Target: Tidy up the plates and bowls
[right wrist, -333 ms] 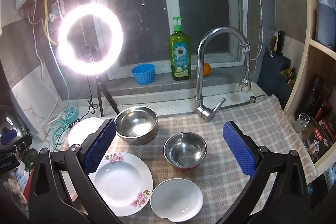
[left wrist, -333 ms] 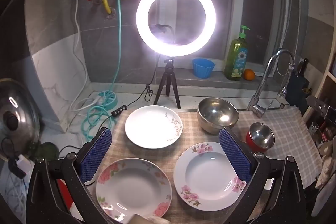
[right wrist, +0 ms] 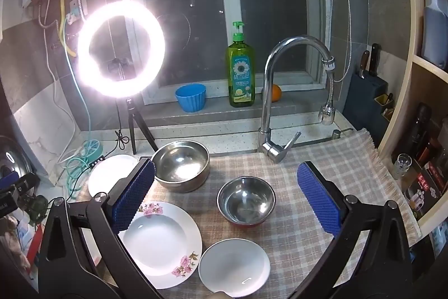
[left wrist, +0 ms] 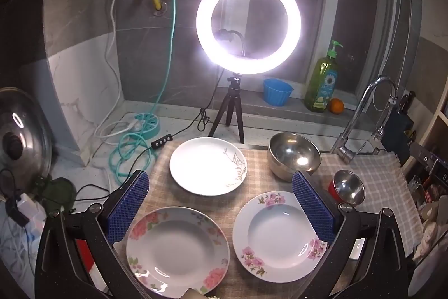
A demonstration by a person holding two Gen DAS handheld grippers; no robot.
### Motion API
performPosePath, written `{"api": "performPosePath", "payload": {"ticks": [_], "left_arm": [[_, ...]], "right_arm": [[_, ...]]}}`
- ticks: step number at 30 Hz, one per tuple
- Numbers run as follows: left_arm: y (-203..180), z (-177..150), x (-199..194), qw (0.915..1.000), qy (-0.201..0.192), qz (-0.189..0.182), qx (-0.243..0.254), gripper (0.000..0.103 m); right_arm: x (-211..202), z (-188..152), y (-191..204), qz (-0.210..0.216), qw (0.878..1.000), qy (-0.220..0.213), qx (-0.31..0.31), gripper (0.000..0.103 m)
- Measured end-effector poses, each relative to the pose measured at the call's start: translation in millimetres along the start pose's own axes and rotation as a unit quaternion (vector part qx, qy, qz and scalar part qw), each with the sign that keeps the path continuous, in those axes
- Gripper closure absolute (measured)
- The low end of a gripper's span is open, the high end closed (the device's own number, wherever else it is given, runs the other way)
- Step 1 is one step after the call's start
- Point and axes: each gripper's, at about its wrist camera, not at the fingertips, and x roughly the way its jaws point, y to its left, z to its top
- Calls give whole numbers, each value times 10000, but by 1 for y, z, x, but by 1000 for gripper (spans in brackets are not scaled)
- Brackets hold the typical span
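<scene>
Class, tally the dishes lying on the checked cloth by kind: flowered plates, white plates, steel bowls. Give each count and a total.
Flowered plates: 2, one with big pink blooms, one with small pink sprays
White plates: 2, one with a faint gold sprig, one plain small plate
Steel bowls: 2, a large bowl, a small bowl
Total: 6

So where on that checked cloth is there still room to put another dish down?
Mostly on the right: the checked cloth is bare from the small steel bowl across to its fringed edge, and in front of the faucet. The left is crowded: three plates and the large steel bowl sit close together, with only narrow strips between.
</scene>
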Motion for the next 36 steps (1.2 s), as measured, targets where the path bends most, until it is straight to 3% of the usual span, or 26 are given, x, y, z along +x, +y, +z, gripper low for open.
{"api": "performPosePath", "payload": {"ticks": [15,36], "left_arm": [[2,4,-3,9999,-104,37,-39,1],[2,6,-1,9999,-113,29,-6,1]], "right_arm": [[-5,5,4,-20,9996,-281,-60,0],[-2,5,4,0,9997,-247,-66,0]]}}
